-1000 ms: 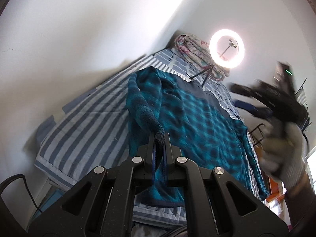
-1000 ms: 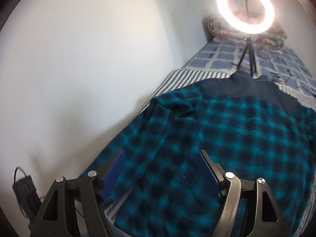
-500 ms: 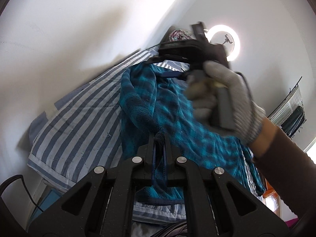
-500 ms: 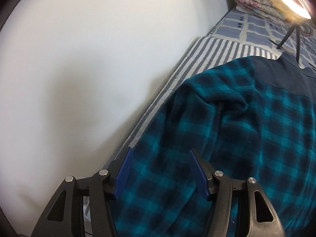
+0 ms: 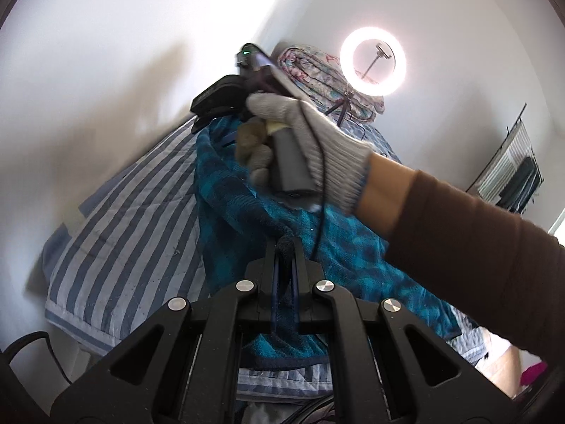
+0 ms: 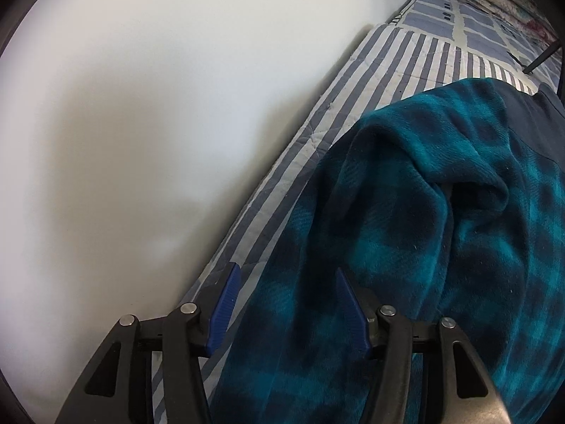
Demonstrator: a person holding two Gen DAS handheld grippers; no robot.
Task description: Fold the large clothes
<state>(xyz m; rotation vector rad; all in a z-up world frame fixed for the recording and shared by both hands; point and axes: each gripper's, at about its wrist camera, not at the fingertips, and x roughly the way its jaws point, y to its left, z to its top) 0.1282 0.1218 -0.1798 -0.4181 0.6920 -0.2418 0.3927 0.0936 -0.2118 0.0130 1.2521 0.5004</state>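
A large teal and dark blue plaid fleece shirt (image 5: 353, 258) lies spread on the striped bed (image 5: 134, 219). My left gripper (image 5: 285, 247) is shut on the cuff end of its sleeve, which runs from the jaws up the shirt's left side. In the right wrist view the same shirt (image 6: 441, 240) fills the right half, its folded left edge beside the wall. My right gripper (image 6: 286, 275) hovers over that edge with blue pads apart and closing; fabric lies below and between them, not pinched. A gloved hand (image 5: 310, 141) carries the right gripper (image 5: 212, 106) above the shirt's far left side.
A white wall (image 6: 141, 123) runs close along the bed's left edge. A lit ring light (image 5: 373, 60) on a tripod and a rolled floral quilt (image 5: 317, 70) stand at the bed's far end. A brown sleeve (image 5: 476, 240) crosses over the shirt. A clothes rack (image 5: 519, 176) stands at right.
The right gripper swung from the right across to the shirt's far left edge by the wall, came lower, and its pads narrowed. The left gripper stayed put, still clamped on the sleeve.
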